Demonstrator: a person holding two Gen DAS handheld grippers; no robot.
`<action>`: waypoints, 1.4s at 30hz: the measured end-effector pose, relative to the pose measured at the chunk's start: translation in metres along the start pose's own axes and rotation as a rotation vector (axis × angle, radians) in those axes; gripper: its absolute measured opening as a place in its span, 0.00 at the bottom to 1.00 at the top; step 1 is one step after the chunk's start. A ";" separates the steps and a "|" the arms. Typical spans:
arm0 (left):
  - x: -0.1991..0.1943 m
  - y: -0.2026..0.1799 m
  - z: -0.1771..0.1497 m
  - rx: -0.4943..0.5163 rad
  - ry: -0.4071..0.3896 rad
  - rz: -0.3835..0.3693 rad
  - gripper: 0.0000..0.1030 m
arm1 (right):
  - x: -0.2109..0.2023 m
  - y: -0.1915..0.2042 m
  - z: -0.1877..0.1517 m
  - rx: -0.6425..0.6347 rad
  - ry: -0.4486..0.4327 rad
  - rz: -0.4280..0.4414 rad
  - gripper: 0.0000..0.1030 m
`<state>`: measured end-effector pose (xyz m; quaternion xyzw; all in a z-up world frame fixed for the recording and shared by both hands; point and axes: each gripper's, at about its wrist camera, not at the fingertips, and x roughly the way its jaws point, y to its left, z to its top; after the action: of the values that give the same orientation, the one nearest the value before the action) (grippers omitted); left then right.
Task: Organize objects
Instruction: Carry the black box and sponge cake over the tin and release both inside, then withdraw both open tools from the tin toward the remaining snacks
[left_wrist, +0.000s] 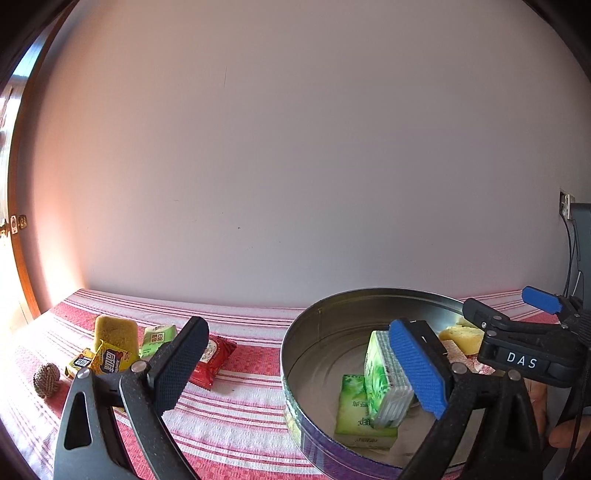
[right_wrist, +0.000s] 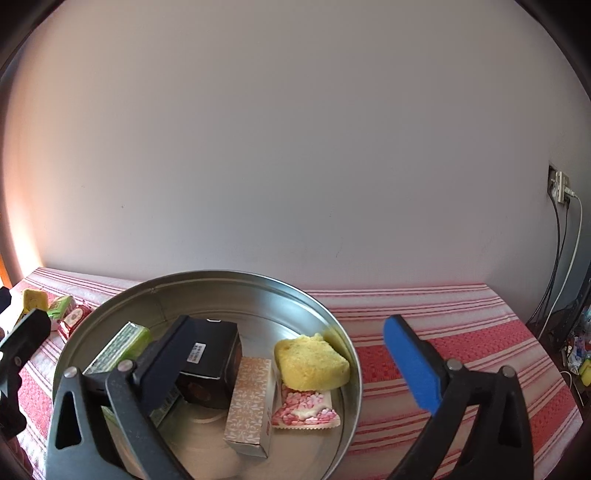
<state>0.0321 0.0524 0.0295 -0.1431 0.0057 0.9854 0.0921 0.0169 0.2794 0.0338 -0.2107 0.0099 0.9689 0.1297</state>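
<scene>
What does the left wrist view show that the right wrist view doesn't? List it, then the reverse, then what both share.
Only the left wrist view: a woven ball and a yellow snack packet on the cloth.

Only the right wrist view: a black box, a patterned box and a pink packet in the tin.

Both: the tin, yellow sponge in it, green tissue packs, red packet, striped cloth.

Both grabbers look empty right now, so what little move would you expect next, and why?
Probably the left gripper swings left toward the loose snacks, perhaps the red packet. Both sets of jaws stand open and empty, the round tin already holds several things, and the red packet, sponge and other packets still lie on the striped cloth.
</scene>
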 end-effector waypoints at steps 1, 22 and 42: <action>-0.001 0.004 -0.002 0.000 0.003 0.010 0.97 | -0.001 0.002 -0.001 -0.002 -0.004 -0.002 1.00; 0.020 0.016 -0.014 0.017 0.044 0.103 0.97 | -0.023 0.028 -0.012 0.035 -0.112 -0.055 1.00; 0.026 0.083 -0.021 -0.034 0.123 0.129 0.97 | -0.050 0.079 -0.030 0.029 -0.106 -0.027 1.00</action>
<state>-0.0020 -0.0249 0.0004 -0.2044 0.0037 0.9786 0.0254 0.0529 0.1881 0.0243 -0.1571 0.0144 0.9766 0.1463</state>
